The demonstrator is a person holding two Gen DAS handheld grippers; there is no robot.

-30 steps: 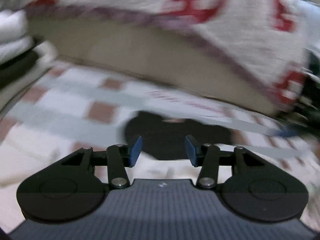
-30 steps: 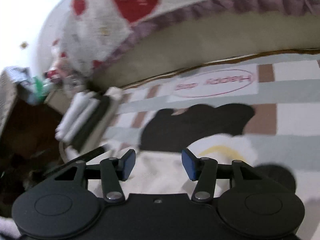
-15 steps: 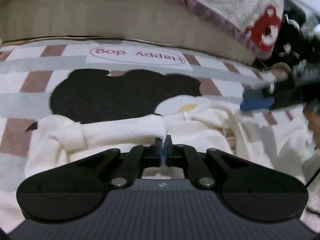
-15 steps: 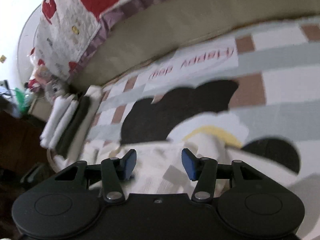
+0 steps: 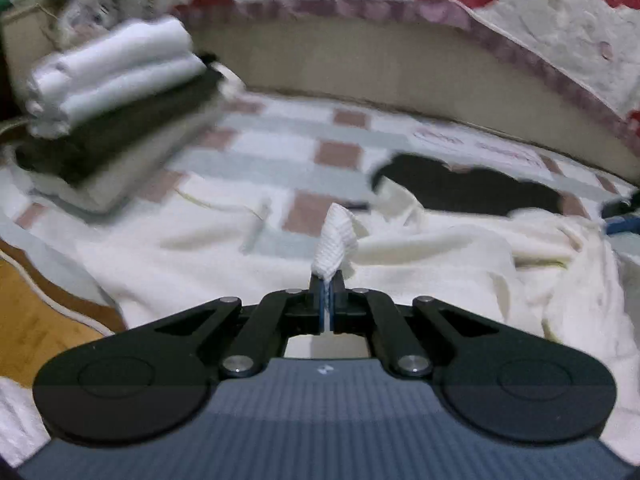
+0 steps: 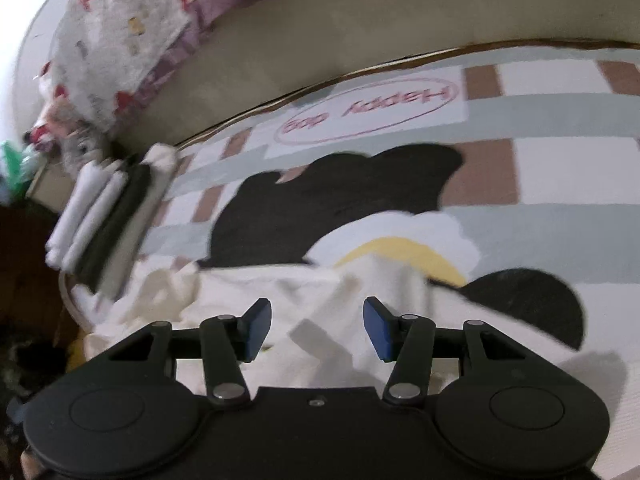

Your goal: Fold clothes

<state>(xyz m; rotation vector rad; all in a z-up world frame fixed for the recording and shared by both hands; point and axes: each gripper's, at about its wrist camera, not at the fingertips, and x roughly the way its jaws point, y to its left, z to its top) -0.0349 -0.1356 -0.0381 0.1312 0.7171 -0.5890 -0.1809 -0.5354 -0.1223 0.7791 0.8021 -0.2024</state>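
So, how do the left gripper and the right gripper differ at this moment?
The left gripper is shut on the cream garment, pinching a ribbed edge; the right gripper is open and holds nothing. Both have blue pads and are over that garment.

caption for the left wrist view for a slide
Left gripper shut on a ribbed cuff of the cream garment on the checked blanket, folded stack behind.

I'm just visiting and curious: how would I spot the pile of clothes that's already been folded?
Start at the checked blanket with the black cartoon shape, spread before the beige sofa edge. Follow it to its far left end in the left wrist view; the folded stack sits there. Unlike the loose cream garment nearby, it is neatly layered: white rolls over a dark piece.
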